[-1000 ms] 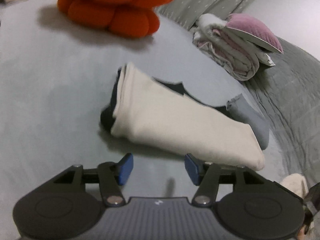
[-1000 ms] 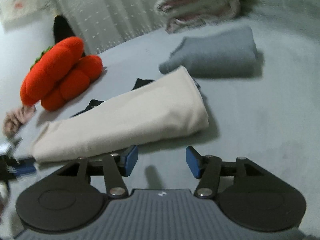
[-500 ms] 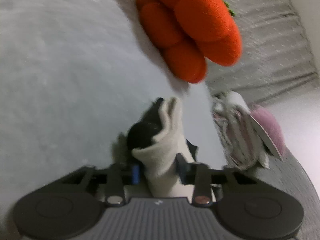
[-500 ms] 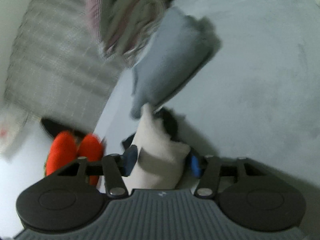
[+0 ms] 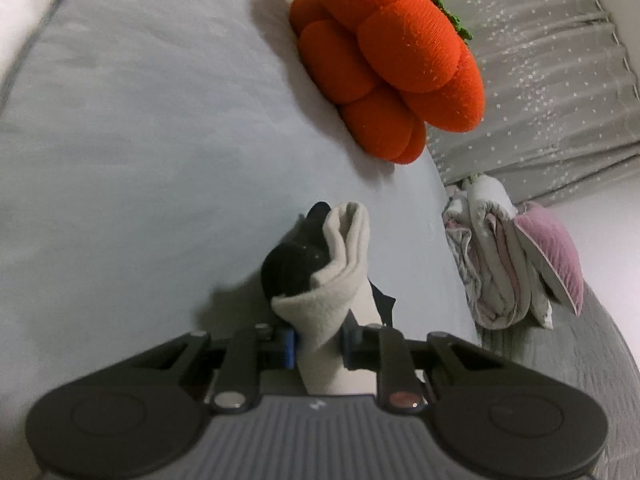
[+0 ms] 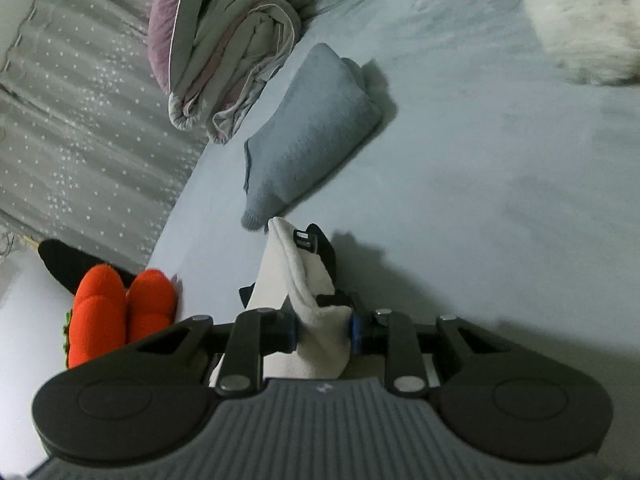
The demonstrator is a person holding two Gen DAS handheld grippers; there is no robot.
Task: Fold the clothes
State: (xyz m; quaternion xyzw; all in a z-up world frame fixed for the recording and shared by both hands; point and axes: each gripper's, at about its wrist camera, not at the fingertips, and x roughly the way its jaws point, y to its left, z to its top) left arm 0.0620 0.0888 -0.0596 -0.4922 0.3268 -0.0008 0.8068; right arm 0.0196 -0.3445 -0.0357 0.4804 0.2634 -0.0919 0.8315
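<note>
A folded cream and black garment (image 5: pixel 332 264) is pinched at one end between the jaws of my left gripper (image 5: pixel 318 346), which is shut on it. The other end of the garment (image 6: pixel 304 280) is pinched in my right gripper (image 6: pixel 324 330), also shut on it. The garment is bunched upward at both ends, over the pale grey bed sheet (image 5: pixel 140 160). A folded grey-blue sweater (image 6: pixel 312 128) lies on the bed just beyond the right gripper.
An orange plush pumpkin cushion (image 5: pixel 392 60) sits ahead of the left gripper; it also shows in the right wrist view (image 6: pixel 116 312). A folded quilt with a pink pillow (image 6: pixel 224 52) lies at the bed edge. A white fluffy thing (image 6: pixel 580 20) lies at far right.
Both grippers moved from beside the flat folded garment onto its two ends and closed on them. The garment ends now stand bunched up in the jaws.
</note>
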